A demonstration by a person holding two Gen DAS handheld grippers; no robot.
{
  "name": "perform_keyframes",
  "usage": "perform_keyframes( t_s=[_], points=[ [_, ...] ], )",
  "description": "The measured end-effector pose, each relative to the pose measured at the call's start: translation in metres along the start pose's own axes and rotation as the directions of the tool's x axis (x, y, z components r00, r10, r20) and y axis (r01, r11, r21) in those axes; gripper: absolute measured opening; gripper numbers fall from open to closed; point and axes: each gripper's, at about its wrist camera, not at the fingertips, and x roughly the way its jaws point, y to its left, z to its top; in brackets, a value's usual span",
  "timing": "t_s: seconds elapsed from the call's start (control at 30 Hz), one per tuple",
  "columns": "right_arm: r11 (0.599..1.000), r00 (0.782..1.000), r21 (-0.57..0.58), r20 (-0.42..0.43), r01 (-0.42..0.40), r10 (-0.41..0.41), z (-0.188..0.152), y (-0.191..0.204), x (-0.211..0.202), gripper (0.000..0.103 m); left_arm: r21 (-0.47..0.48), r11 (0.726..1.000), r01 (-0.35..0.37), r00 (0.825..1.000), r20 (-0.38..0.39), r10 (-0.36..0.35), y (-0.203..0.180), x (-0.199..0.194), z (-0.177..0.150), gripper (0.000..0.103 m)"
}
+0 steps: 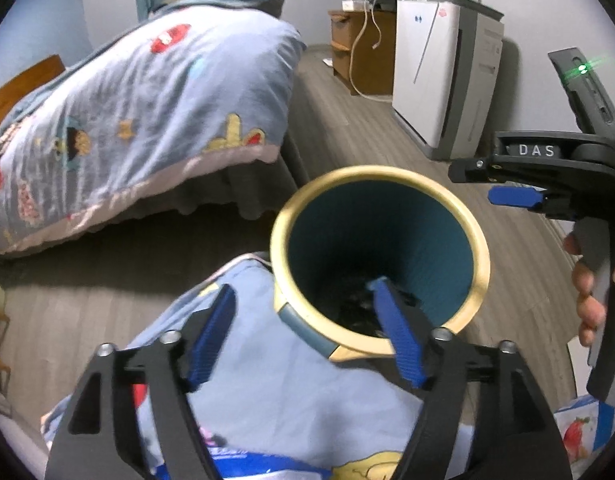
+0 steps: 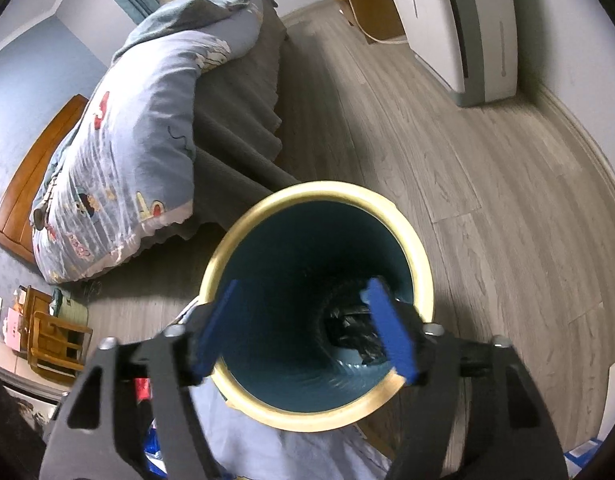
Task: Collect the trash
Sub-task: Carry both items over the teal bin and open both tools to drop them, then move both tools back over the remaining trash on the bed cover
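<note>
Here I hold my right gripper (image 2: 303,328) straight over the mouth of the bin (image 2: 421,268), its jaws spread wide and empty — I judge so that whatever I let go falls onto the dark crumpled trash (image 2: 349,328) at the bottom. My left gripper (image 1: 307,328) hangs near the rim, also spread and empty, above the blue quilt (image 1: 267,392) — out of the way

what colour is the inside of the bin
Dark teal blue inside the bin, with a pale yellow rim; the right wrist view shows it best.
</note>
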Motion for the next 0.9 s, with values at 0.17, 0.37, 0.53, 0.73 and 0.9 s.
perform_keyframes(
  t_s=[0.17, 0.37, 0.53, 0.73, 0.9],
  points=[
    [0.997, 0.999, -0.072, 0.040, 0.021, -0.019, -0.003, 0.023, -0.014, 0.096, -0.024, 0.999, -0.032, 0.998, 0.044, 0.033, 0.012, -0.033, -0.008, 0.093],
    [0.976, 0.997, -0.208, 0.068, 0.059, -0.046, -0.021, 0.059, -0.029, 0.097, -0.051, 0.996, -0.075, 0.995, 0.066, 0.078, 0.032, -0.070, -0.021, 0.094],
    [0.962, 0.996, -0.273, 0.089, 0.026, -0.002, -0.039, 0.089, -0.052, 0.097, -0.078, 0.991, -0.111, 0.988, 0.097, 0.118, 0.060, -0.113, -0.037, 0.095],
    [0.942, 0.993, -0.333, 0.099, -0.027, 0.064, -0.065, 0.124, -0.079, 0.097, -0.138, 0.976, -0.171, 0.976, 0.115, 0.187, 0.104, -0.158, -0.062, 0.095],
    [0.919, 0.992, -0.393, 0.094, -0.039, 0.083, -0.089, 0.147, -0.090, 0.097, -0.205, 0.955, -0.215, 0.964, 0.110, 0.241, 0.141, -0.183, -0.090, 0.095]
  ],
)
